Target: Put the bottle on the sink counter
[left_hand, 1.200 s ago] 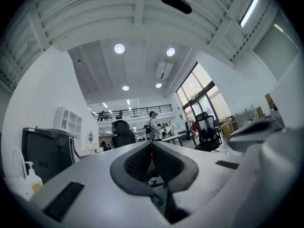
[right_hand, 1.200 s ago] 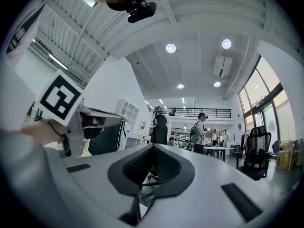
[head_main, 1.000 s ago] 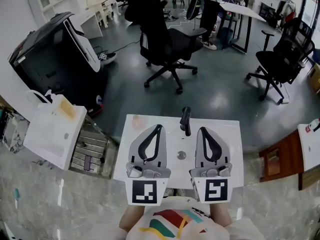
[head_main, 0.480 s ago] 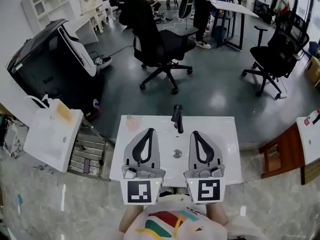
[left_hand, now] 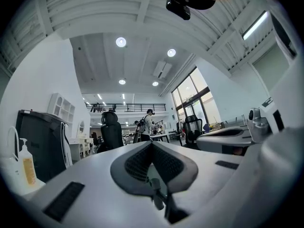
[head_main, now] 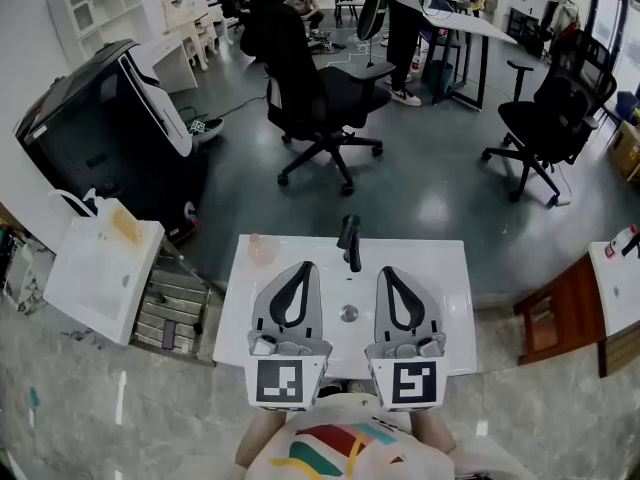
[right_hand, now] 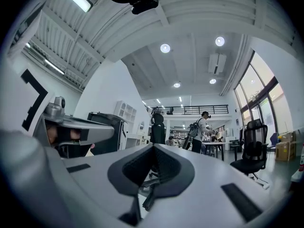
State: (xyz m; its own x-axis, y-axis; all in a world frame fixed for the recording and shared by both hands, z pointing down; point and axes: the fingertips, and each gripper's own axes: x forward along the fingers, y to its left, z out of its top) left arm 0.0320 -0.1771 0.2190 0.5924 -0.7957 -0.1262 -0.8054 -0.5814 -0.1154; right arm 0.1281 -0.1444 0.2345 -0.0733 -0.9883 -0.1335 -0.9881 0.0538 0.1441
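**Spotter:** Where's the bottle, and what are your tongs doing?

**Operator:** I see a pump bottle [head_main: 127, 226] with an orange label on the white unit [head_main: 95, 278], at about ten o'clock from my left gripper [head_main: 304, 266]. It is well apart from the sink counter [head_main: 450, 268]. A pale pink thing [head_main: 259, 249] sits on the counter's corner at eleven o'clock, and I can't tell what it is. Both tongs are clenched and hold nothing. The left gripper view shows the tips pressed together on air, and the right gripper [head_main: 388, 270] looks the same in its own view.

**Spotter:** Pose?

**Operator:** I hold both grippers side by side over the basin. They are roughly level and point to twelve o'clock, with the marker cubes back against my body. The black faucet [head_main: 350, 240] stands just beyond the tips, between the two.

**Spotter:** What worries you?

**Operator:** First, reaching out to ten o'clock with the tongs clenched. A closed tip would knock that tall bottle over rather than take it. Second, if I pinch the pump head and not the body, I expect the bottle to swing or slip. Third, a careless swing on the way back could clip the faucet. Last, the counter rim looks narrow and glossy, so a bottle set down near the edge could slide into the basin.
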